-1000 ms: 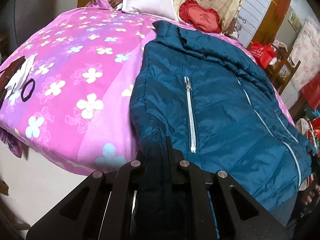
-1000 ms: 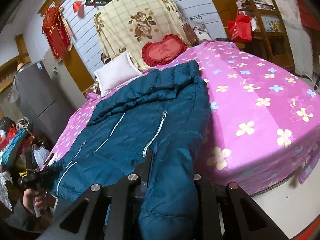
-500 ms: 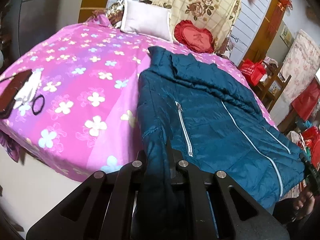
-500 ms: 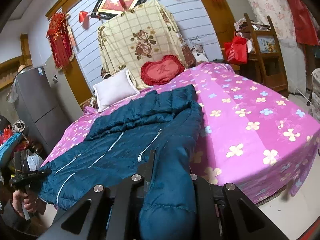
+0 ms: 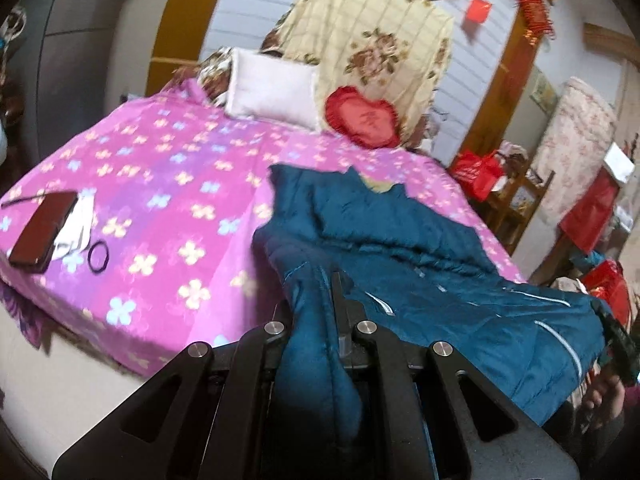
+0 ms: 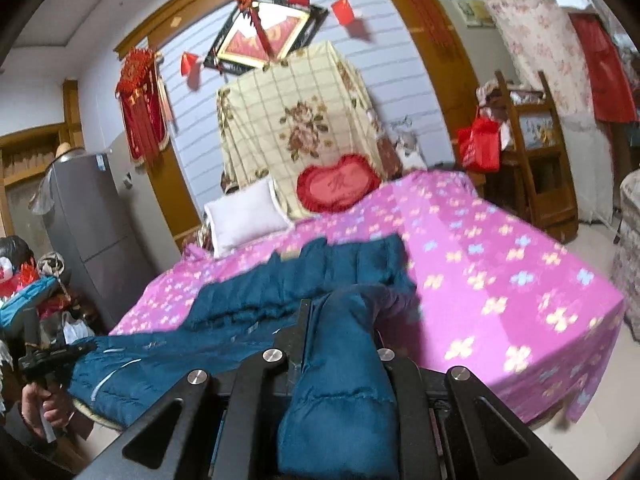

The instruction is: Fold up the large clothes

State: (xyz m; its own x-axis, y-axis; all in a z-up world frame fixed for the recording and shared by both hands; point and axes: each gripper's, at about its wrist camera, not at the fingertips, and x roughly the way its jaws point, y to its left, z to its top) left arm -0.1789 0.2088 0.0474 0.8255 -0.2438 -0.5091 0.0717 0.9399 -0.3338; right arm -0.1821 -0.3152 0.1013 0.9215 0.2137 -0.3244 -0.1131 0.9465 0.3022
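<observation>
The left tool is clamping a bunched fold of the jacket, padding bulging between its fingers. The right tool is pinching the jacket likewise, a sleeve end hanging over its frame toward 6 o'clock. The jacket is lying across the bed, its near edge lifted, the rest trailing toward 12 o'clock. In the left view, a phone and hair tie are lying at 9 o'clock, a pillow and red cushion at 12.
</observation>
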